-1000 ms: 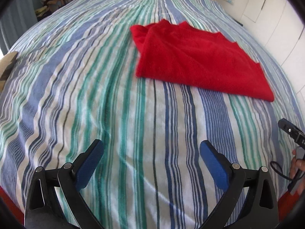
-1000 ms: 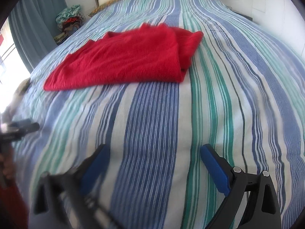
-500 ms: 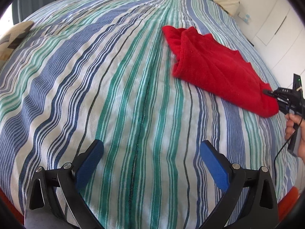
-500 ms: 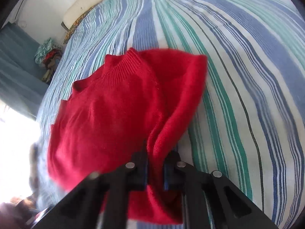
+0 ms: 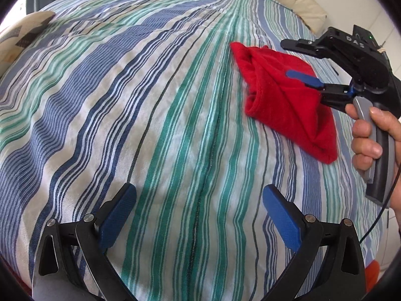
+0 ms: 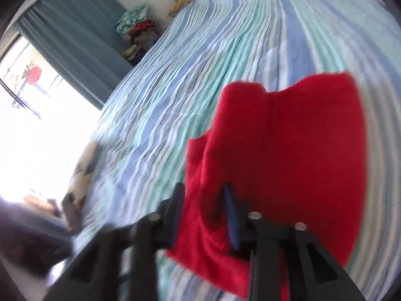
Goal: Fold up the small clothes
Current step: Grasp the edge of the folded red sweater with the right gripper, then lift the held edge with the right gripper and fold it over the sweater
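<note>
Bedspread (image 5: pixel 150 125) bare around red garment (image 5: pixel 283 95) edges

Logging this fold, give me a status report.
Left gripper open, empty. Right gripper jaws opening, red sweater fabric between them. Sweater bunched on striped bedspread. Nothing blocking.

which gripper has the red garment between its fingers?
The right gripper: the red sweater sits between its opening jaws. The left gripper is open over bare striped bedspread.
</note>
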The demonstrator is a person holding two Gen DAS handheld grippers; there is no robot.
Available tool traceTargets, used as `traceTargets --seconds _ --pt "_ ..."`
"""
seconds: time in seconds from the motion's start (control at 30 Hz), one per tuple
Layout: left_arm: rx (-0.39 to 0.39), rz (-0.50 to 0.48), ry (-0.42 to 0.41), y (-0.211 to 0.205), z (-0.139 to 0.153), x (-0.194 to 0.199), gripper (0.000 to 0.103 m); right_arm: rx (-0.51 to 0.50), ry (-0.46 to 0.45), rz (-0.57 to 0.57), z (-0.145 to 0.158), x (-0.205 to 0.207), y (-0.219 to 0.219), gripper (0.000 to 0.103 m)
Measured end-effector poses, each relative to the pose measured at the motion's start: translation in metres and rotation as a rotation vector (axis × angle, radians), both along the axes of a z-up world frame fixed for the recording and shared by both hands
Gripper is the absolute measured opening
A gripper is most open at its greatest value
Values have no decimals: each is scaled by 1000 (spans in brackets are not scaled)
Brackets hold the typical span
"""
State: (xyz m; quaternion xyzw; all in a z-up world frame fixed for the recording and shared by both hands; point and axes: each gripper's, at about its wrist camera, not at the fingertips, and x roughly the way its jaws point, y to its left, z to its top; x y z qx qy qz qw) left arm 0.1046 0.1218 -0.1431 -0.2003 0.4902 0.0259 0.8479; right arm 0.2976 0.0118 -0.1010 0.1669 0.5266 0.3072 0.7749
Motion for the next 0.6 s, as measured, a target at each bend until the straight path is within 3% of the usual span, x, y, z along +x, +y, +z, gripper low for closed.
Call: traceTargets --seconds 0.07,0.17,0.23,0.33,0.4,0.53,0.6 --pt "-22 11 1 4 0 0 101 161 55 27 -7 -8 0 57" --pt "-50 16 4 6 0 2 101 308 28 21 9 -17 -22 57" --pt "-66 13 5 5 1 4 101 224 -32 -38 23 -20 -46 57" --pt "-71 5 1 1 2 5 101 -57 -118 -60 29 -24 -58 54" --pt "-58 -4 -3 -2 3 5 101 -144 -95 -32 14 -25 -55 35" --pt "-15 -1 -5 -1 3 1 101 -68 -100 10 -1 -43 -26 34" --pt "-36 11 -4 4 3 0 101 -34 -135 -27 4 -53 -21 67"
